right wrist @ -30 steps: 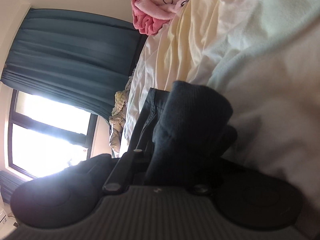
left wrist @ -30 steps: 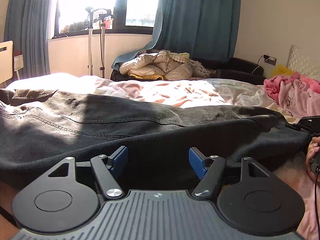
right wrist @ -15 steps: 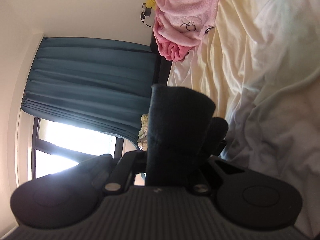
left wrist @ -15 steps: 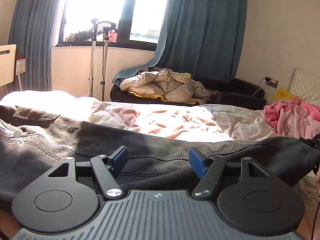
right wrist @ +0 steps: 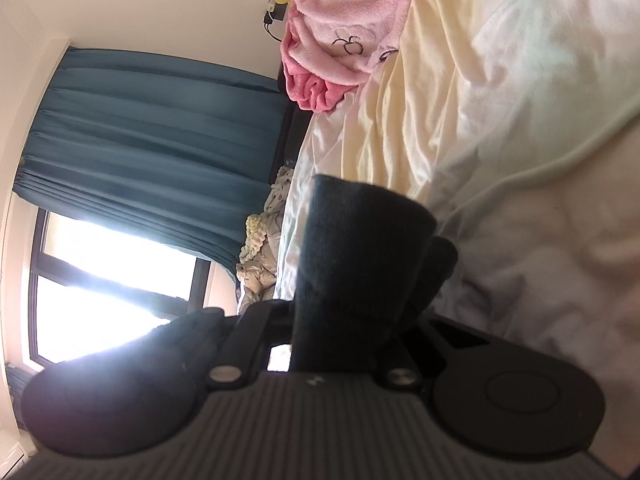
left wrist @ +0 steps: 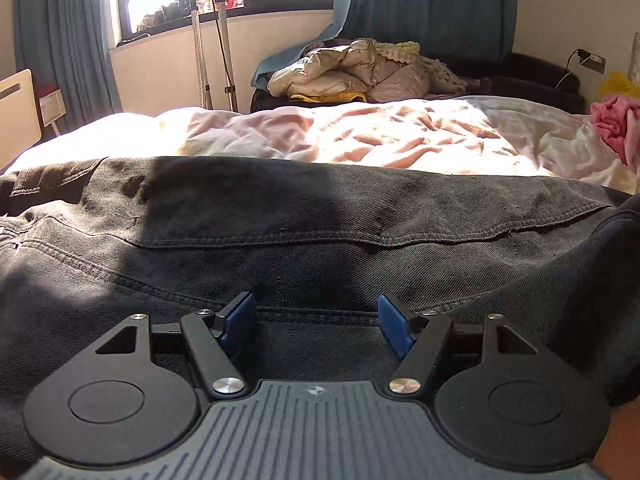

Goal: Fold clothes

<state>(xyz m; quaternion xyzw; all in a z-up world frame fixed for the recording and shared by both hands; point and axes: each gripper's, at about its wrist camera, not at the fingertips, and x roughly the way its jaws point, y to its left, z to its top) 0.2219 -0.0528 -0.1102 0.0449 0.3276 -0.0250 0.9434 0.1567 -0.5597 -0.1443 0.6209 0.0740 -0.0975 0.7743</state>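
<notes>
Black jeans (left wrist: 320, 232) fill view; pink blanket (right wrist: 344, 32) beyond.

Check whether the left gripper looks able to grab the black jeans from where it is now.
Probably yes: the left gripper is open, its blue pads spread over the black jeans, with nothing between them and the denim.
</notes>
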